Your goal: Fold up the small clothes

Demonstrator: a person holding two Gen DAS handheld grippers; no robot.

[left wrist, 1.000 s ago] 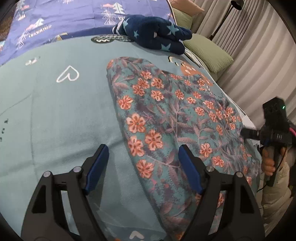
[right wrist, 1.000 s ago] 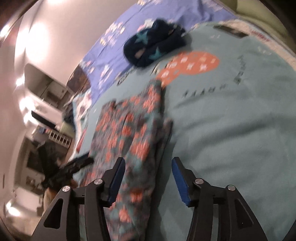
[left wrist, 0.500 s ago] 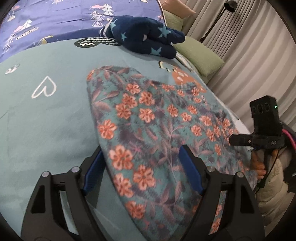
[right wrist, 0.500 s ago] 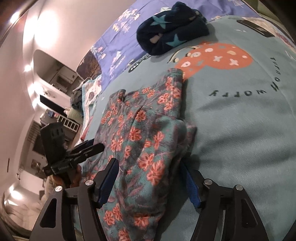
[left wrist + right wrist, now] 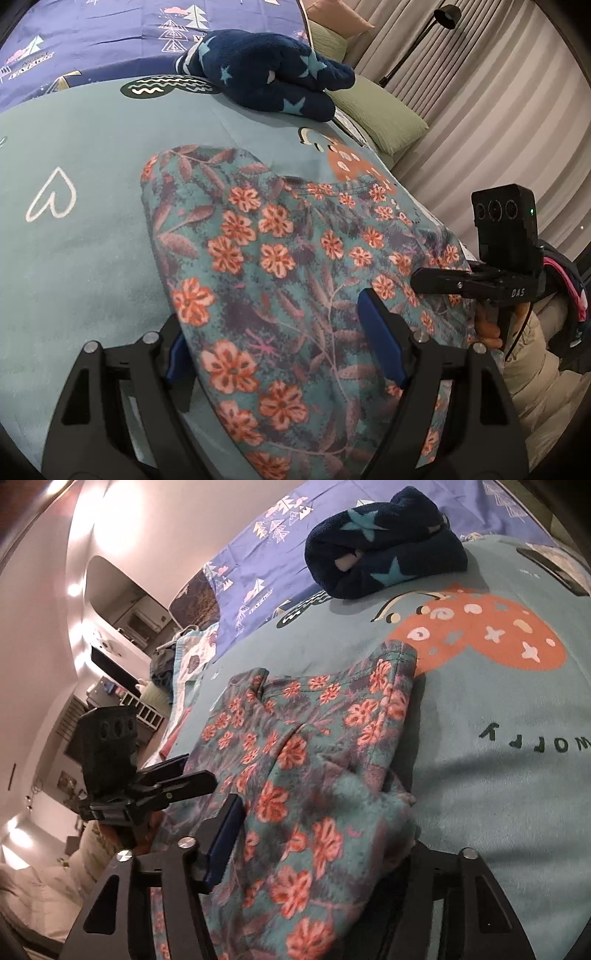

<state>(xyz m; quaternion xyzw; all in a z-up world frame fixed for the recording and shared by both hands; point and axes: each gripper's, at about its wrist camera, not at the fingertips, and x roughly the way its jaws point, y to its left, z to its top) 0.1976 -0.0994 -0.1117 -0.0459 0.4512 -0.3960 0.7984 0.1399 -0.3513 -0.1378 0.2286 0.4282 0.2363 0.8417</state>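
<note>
Pretty clearly someone's bedroom at home: a bed point(image 5: 92, 155) with a teal blanket point(image 5: 498, 794), green pillows point(image 5: 380, 118), curtains point(image 5: 498, 110) and a floor lamp point(image 5: 445, 16).

Floral garment point(image 5: 280, 266) on blanket point(image 5: 85, 266), starred bundle point(image 5: 269, 79) behind.

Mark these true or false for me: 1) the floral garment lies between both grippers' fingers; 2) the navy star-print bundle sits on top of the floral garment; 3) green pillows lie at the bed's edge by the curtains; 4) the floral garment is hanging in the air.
1) True: the floral garment runs between the fingers of the left gripper and the right gripper, whose jaws are closing.
2) False: the navy star-print bundle lies apart, farther up the teal blanket.
3) True: green pillows by the curtains.
4) False: it rests on the blanket.
</note>
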